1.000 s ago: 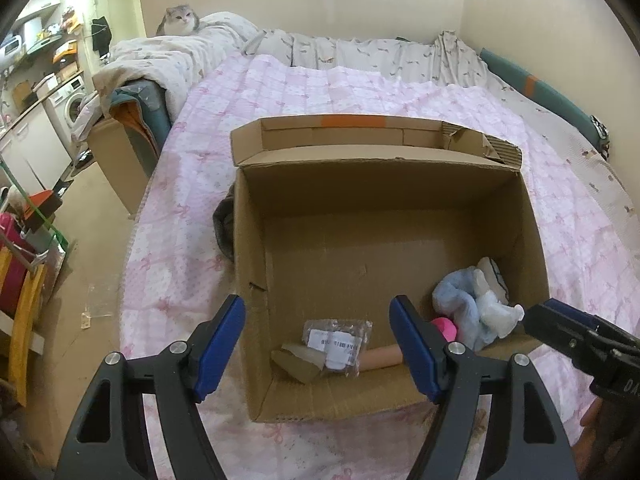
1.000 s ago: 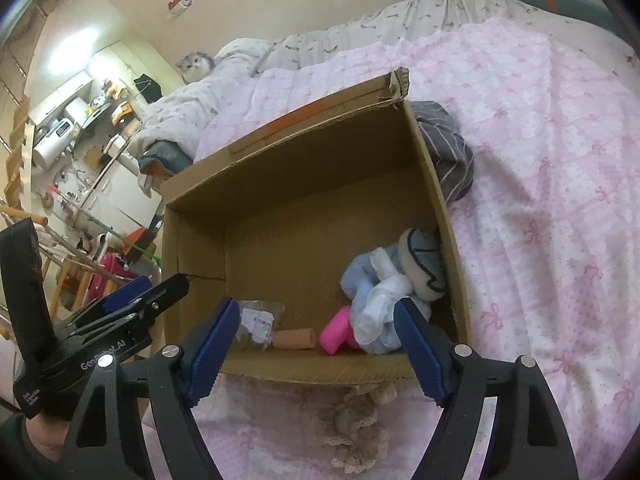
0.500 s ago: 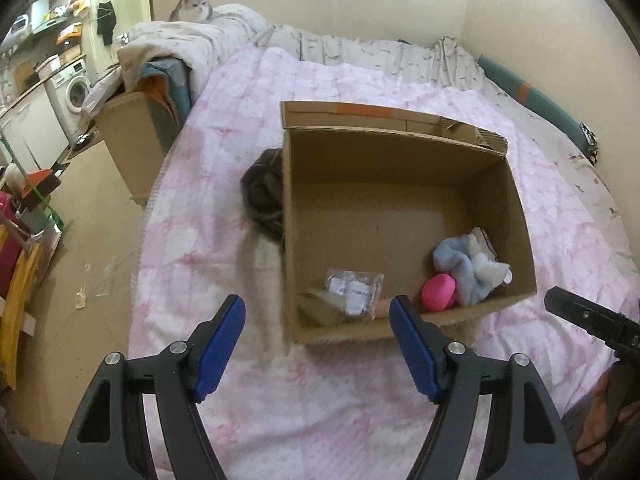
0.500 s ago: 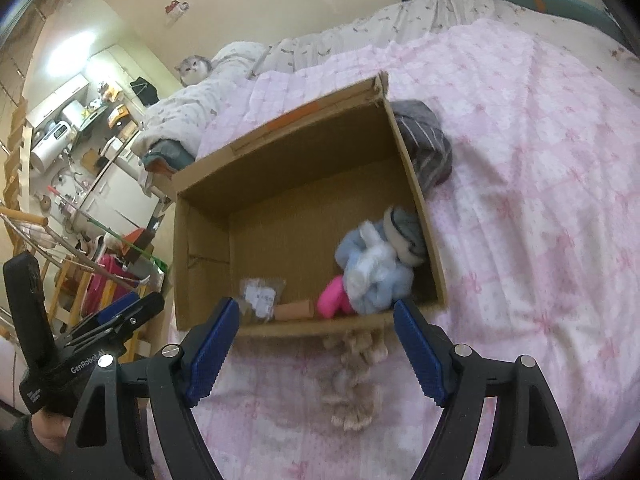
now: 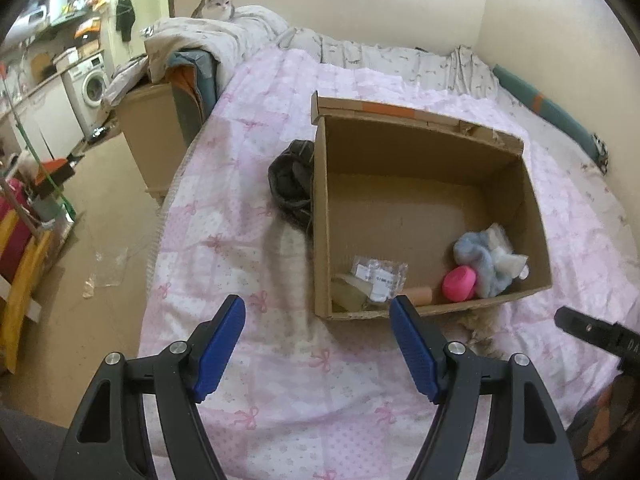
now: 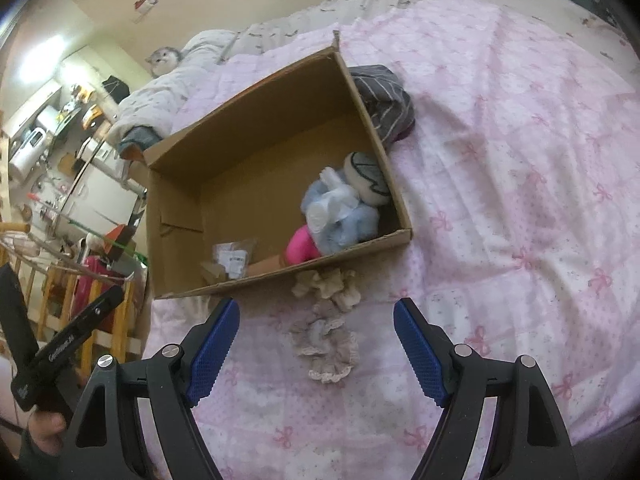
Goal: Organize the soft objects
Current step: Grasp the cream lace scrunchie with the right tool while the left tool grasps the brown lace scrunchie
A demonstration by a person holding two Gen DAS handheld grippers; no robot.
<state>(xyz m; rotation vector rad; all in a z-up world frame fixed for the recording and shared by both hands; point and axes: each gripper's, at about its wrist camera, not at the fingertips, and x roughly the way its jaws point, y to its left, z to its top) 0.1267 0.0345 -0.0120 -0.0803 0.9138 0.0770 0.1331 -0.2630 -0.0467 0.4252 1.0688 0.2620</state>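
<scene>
Pink bow-print bed (image 6: pixel 520 168) is carrying an open cardboard box (image 6: pixel 256 128). Just outside its near wall, beige lace-trimmed frilly socks (image 6: pixel 326 320) are lying crumpled. Inside it, a fluffy blue plush (image 6: pixel 340 216) is sitting beside a pink thing (image 6: pixel 300 246). Left gripper (image 5: pixel 318 346) and right gripper (image 6: pixel 316 346) are both hanging wide open, gripping nothing.

You have one cardboard box (image 5: pixel 404 128) on the bed. Inside it you can count one blue plush toy (image 6: pixel 344 216), one pink ball (image 5: pixel 459 283), one clear plastic packet (image 5: pixel 378 274) and one tan tube (image 5: pixel 418 296). Outside the box you have one dark striped cloth (image 6: pixel 384 100) beside its far corner and one beige lace-trimmed cloth (image 6: pixel 326 320) in front of it. One cat (image 5: pixel 216 5) sits on the bedding.
</scene>
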